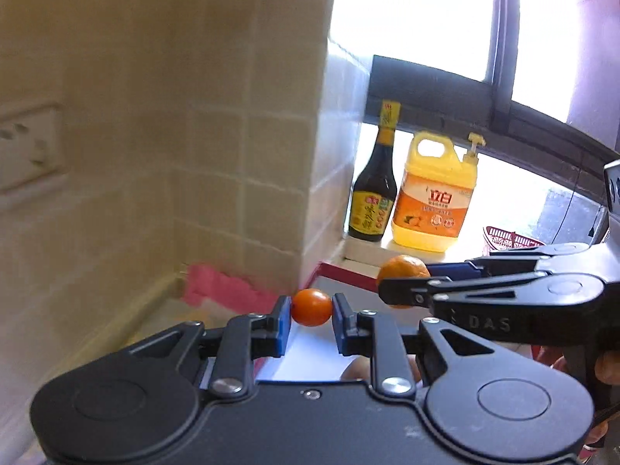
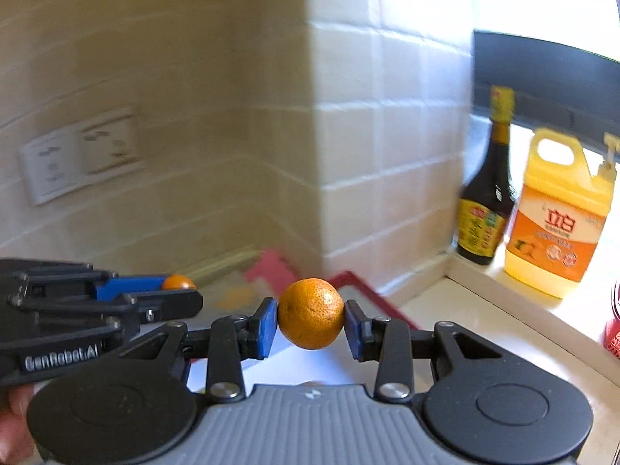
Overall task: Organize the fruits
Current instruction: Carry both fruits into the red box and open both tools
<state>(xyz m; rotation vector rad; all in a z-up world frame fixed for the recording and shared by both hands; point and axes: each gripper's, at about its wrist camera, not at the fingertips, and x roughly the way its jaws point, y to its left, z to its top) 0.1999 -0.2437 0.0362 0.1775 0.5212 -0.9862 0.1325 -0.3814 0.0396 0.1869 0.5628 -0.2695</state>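
Note:
My left gripper [image 1: 312, 312] is shut on a small smooth orange fruit [image 1: 312, 307], pinched between its blue pads and held in the air. My right gripper [image 2: 311, 323] is shut on a larger dimpled mandarin [image 2: 311, 313]. The two grippers hang side by side. In the left wrist view the right gripper [image 1: 403, 281] comes in from the right with the mandarin [image 1: 405, 265] partly hidden behind its fingers. In the right wrist view the left gripper [image 2: 176, 292] shows at the left with the small fruit [image 2: 177, 282] peeking above a finger. Both views are blurred.
A tiled wall corner [image 2: 348, 155] stands straight ahead. On the sill to its right stand a dark sauce bottle [image 1: 374, 190] and a yellow detergent jug [image 1: 436, 197]. A red-rimmed white tray [image 1: 348, 271] lies below, with a red basket [image 1: 503, 237] and a red can [image 2: 614, 329] further right.

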